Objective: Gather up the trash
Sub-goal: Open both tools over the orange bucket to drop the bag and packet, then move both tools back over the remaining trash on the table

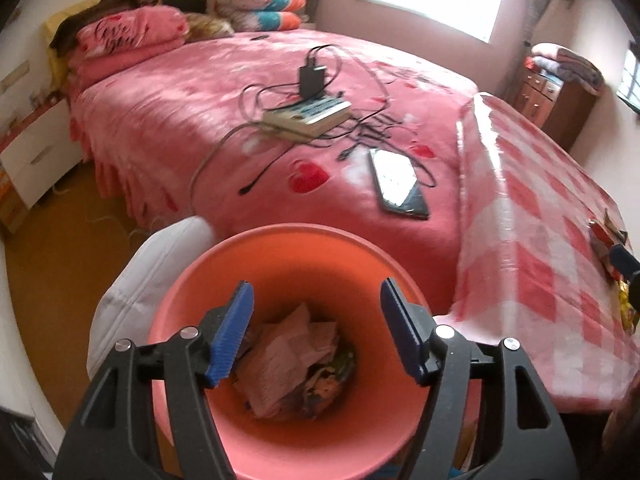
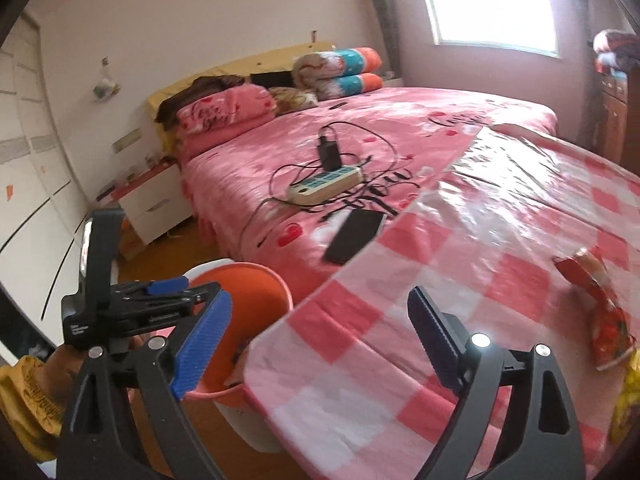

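Where left tongs (image 1: 316, 332) gape, bin (image 1: 192, 280) beneath

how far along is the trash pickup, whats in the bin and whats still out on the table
Done: crumpled paper and wrappers already lie in the orange bin. In hand: nothing; the left hand-held gripper is open above the bin, and the right hand-held gripper is open over the checked tablecloth. Left: a red snack wrapper and something yellow at the table's edge.
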Available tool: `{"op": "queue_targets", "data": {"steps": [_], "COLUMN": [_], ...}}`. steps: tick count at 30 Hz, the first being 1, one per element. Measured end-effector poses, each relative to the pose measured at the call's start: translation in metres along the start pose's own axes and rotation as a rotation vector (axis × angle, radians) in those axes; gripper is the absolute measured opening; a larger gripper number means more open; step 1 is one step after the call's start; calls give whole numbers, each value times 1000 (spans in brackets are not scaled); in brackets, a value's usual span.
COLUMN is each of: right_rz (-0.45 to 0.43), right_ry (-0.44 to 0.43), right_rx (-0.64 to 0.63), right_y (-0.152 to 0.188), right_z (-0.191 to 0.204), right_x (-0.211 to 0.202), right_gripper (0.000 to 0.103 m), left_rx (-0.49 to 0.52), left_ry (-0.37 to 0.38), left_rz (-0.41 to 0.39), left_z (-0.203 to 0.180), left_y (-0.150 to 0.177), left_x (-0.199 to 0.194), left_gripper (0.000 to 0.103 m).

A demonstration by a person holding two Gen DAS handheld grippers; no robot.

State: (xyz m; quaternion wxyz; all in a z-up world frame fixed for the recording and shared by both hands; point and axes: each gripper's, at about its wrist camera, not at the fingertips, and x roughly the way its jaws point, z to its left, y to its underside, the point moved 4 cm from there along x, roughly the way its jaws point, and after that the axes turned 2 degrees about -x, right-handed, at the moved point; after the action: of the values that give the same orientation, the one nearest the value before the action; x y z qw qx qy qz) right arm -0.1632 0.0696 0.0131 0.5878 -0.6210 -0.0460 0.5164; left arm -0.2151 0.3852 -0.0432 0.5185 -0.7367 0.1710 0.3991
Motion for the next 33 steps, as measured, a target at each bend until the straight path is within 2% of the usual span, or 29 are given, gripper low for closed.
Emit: {"op": "queue_targets", "data": {"steps": [15,33], "right_rz": [-41,-135], "right_ry": [80,171], "right_rx": [62,135], "right_y": [15,19], "right_z": [-37,-87], "right_x": [-32,-82], "right_gripper": [92,92], "left_rx": [54,175], "left_ry": [45,132], "left_rz": [-25,-17], "left_z": [-51,-132], "left_y": [-14,-5], "left_x": [-13,-24], "left_gripper": [70,70]}}
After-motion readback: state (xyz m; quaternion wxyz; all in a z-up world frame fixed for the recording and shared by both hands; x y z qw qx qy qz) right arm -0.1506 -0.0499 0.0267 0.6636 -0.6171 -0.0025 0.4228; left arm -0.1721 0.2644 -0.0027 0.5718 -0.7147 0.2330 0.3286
